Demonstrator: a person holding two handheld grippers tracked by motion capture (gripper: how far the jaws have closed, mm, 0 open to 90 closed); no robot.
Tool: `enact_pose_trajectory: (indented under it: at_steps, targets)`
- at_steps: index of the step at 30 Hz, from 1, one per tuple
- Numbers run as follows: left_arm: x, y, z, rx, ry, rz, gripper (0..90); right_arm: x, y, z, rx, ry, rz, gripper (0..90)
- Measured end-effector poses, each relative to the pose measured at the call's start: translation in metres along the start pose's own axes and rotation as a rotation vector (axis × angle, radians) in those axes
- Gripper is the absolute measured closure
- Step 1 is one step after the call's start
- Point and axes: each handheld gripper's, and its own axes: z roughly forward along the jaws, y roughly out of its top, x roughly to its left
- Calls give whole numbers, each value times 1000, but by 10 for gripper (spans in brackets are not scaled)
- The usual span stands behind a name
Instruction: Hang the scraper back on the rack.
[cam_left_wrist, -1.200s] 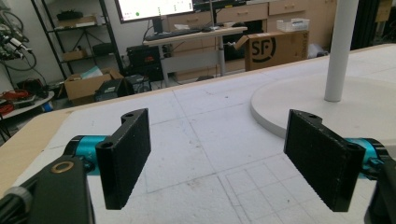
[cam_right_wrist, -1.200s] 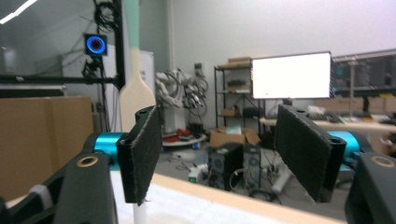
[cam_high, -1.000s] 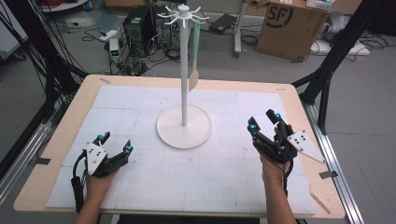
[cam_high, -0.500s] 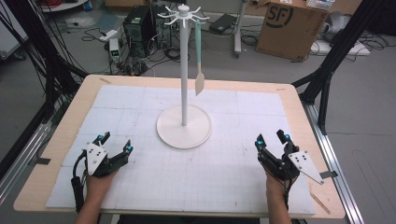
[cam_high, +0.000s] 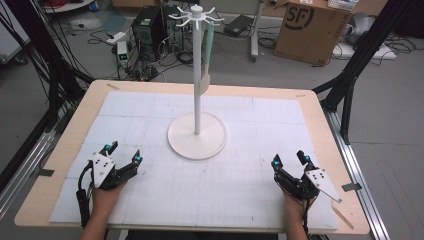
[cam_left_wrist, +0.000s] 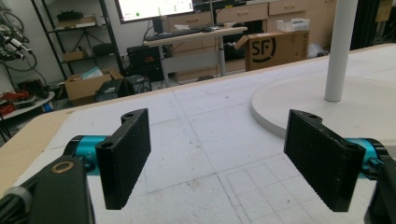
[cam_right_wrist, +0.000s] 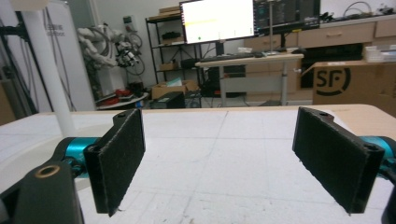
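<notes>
Gripper positions at rest, high view. Right gripper (cam_high: 290, 161) lies low at the lower right of the frame, close over the white mat (cam_high: 280, 115); half a second ago and a second ago it stood higher in the frame, nearer the stand, so it has drawn back toward the table's near edge. Its jaws have just been opening and now stand wide, with nothing between them; the right gripper view confirms bare mat between the two black pads (cam_right_wrist: 116, 163). Left gripper (cam_high: 122, 154), at the lower left, is unchanged in place, jaws likewise wide and empty, as the left gripper view shows.

White stand (cam_high: 197, 75) rises from its round base (cam_high: 197, 140) at the middle of the mat. From one hook of its crown, at the upper centre of the frame, hangs a spatula (cam_high: 207, 55) with a pale green handle, blade down, just beside the pole and clear of both grippers.

Reading: the spatula already hangs on the stand and both grippers are withdrawn and empty, which suggests the hanging is complete.
</notes>
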Motion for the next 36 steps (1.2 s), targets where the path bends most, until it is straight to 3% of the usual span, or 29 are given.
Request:
enact_pose_trajectory:
  at_steps: [18,26,36]
  targets:
    - [0,0,0,0,1,-2,235,4,-5,2,50,-24,-60,167]
    - [0,0,0,3,2,-4,239,2,-6,3,69,-13,-32,166]
    - [0,0,0,0,1,5,235,3,-7,6,89,4,-48,167]
